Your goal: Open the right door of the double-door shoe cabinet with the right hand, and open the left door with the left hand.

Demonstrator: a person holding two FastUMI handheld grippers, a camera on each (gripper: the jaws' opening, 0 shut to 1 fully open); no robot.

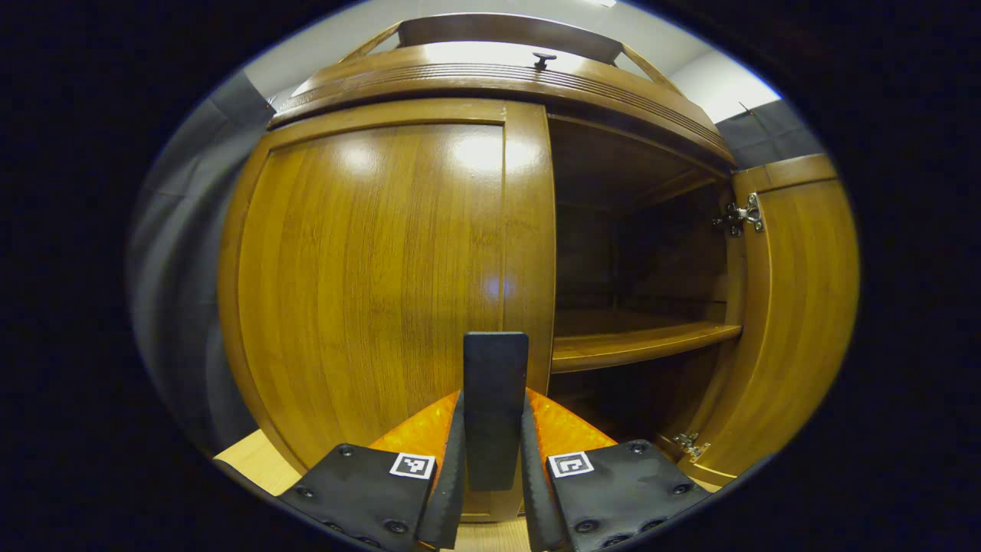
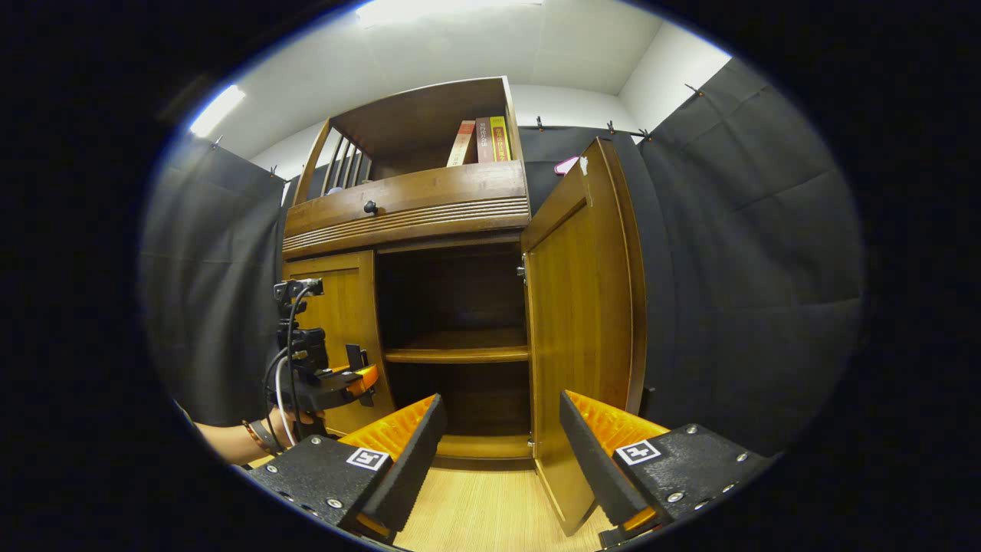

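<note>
- Your left gripper (image 1: pixel 494 429) is sitting right up against the left door (image 1: pixel 368 284), and its jaws are squeezing the dark flat handle (image 1: pixel 495 383) that sticks out near the door's inner edge. Both fingers are pressing on it, so you've got a real hold there, not just a touch.
- That grip makes sense: the handle is on the edge away from the hinges, so pulling there should give you the easiest swing.
- The left door is looking closed, flush with the frame, so I'd say that half of the job isn't done yet.
- The right door (image 2: pixel 586 307) is already standing wide open, edge-on toward your right gripper (image 2: pixel 498 452), with the hinges (image 1: pixel 739 215) showing on its inner side.
- Your right gripper's jaws are spread wide with nothing between them, hanging back from the cabinet (image 2: pixel 429 222) just in front of that open door. Looks like it's parked out of the way on purpose, so the left side has room.
- Inside you can see a bare shelf (image 2: pixel 457 354) and dark space above and below it.
- From the right gripper view your left hand (image 2: pixel 295 418) is low by the left door, over the wooden floor (image 2: pixel 475 514).
- Next up, I reckon: pull back in an arc, not straight out, or the handle may slip from the jaws.
</note>
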